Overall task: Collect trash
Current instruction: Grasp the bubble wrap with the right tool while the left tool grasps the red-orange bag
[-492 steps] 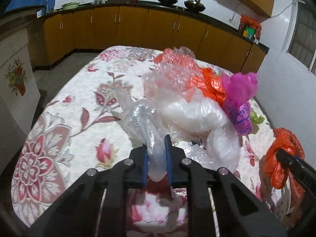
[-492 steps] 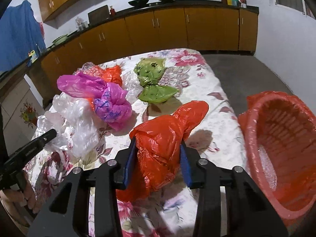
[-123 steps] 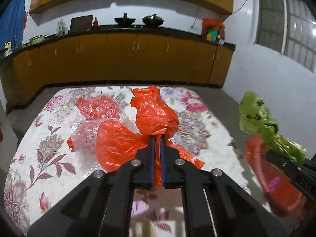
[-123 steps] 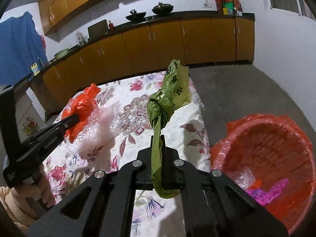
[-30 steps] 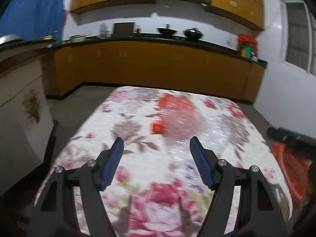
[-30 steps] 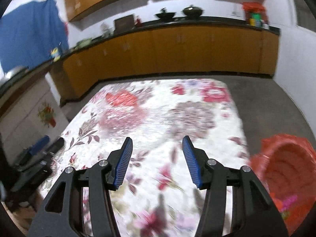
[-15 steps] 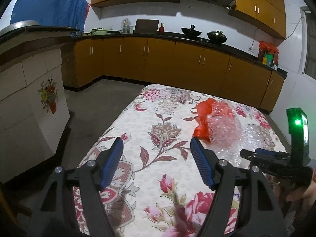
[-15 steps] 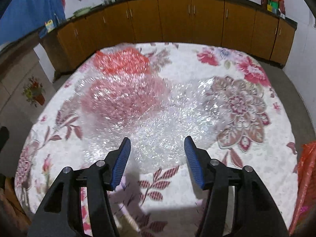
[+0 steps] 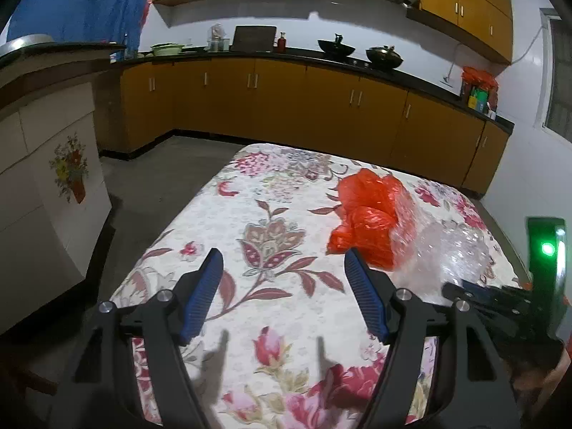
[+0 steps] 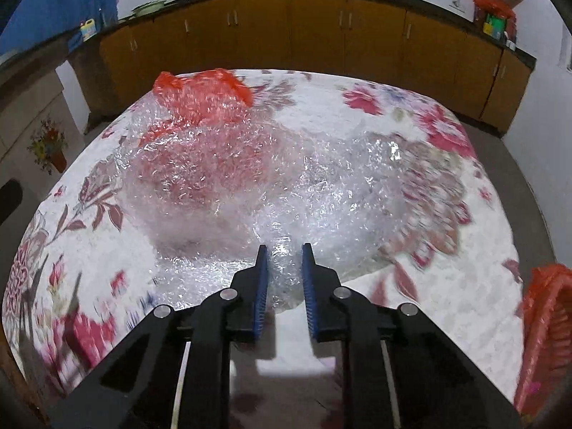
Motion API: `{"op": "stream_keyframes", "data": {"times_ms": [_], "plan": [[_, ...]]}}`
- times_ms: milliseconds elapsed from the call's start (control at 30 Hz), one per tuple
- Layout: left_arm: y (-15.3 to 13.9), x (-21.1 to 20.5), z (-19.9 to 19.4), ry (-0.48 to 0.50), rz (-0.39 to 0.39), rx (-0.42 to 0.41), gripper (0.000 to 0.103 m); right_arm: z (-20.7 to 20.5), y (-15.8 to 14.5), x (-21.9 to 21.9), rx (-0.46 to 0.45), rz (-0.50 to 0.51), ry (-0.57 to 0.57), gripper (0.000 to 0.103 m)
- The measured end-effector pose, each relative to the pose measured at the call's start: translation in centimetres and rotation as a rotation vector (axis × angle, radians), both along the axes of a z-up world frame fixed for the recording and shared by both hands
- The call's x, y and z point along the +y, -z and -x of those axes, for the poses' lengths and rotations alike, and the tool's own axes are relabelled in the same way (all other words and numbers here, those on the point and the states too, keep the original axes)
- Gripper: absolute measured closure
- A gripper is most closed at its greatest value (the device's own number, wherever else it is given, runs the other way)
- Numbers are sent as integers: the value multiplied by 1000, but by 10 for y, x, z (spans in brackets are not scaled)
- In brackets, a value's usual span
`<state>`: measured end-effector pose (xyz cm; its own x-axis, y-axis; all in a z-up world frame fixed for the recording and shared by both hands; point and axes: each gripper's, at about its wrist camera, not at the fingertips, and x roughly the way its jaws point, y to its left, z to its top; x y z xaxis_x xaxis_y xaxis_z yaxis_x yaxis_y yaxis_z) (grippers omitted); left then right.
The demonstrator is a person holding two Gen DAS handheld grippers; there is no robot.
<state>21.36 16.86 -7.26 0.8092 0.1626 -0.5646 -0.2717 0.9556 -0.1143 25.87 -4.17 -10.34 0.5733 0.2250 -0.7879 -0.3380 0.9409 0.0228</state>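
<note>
Item: bubble wrap (image 10: 286, 193), clear sheet, spread on the floral table (image 10: 357, 329); its far-left part drapes over the red bag (image 10: 203, 96).
Right tool (image 10: 282, 279): jaws have just been closing, now pinching the sheet's near edge.
Left tool (image 9: 284, 293): spread, empty, over bare cloth left of the bag.
Red basket (image 10: 547, 336): off the table's right edge.
Handling advice: lift slowly so the sheet peels off the bag without dragging it; gather the trailing wrap before carrying it to the basket.
</note>
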Motion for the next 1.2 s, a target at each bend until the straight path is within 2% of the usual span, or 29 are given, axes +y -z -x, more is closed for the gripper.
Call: {"op": "stream_keyframes", "data": {"times_ms": [233, 333, 367, 533, 767, 867, 900, 933, 1033, 1200], "plan": [[3, -23, -29, 83, -8, 30, 33, 10, -2, -63, 4, -15, 139, 85], [2, -39, -49, 132, -13, 39, 22, 11, -3, -91, 15, -32, 209, 85], [3, -44, -56, 141, -21, 41, 21, 12, -3, -96, 18, -42, 218, 85], [11, -66, -100, 175, -60, 73, 15, 18, -7, -108, 18, -78, 224, 85], [36, -76, -147, 190, -83, 187, 13, 20, -8, -113, 28, -102, 209, 85], [46, -74, -157, 190, -59, 225, 13, 21, -7, -115, 32, -108, 206, 85], [49, -73, -160, 193, -47, 238, 16, 22, -6, -116, 32, -109, 205, 85], [50, -73, -162, 198, -41, 246, 25, 22, -6, -116, 33, -112, 206, 85], [53, -72, -165, 213, -22, 261, 43, 21, -7, -118, 32, -119, 207, 85], [52, -73, -158, 232, -18, 255, 60, 28, -15, -122, 9, -135, 212, 85]]}}
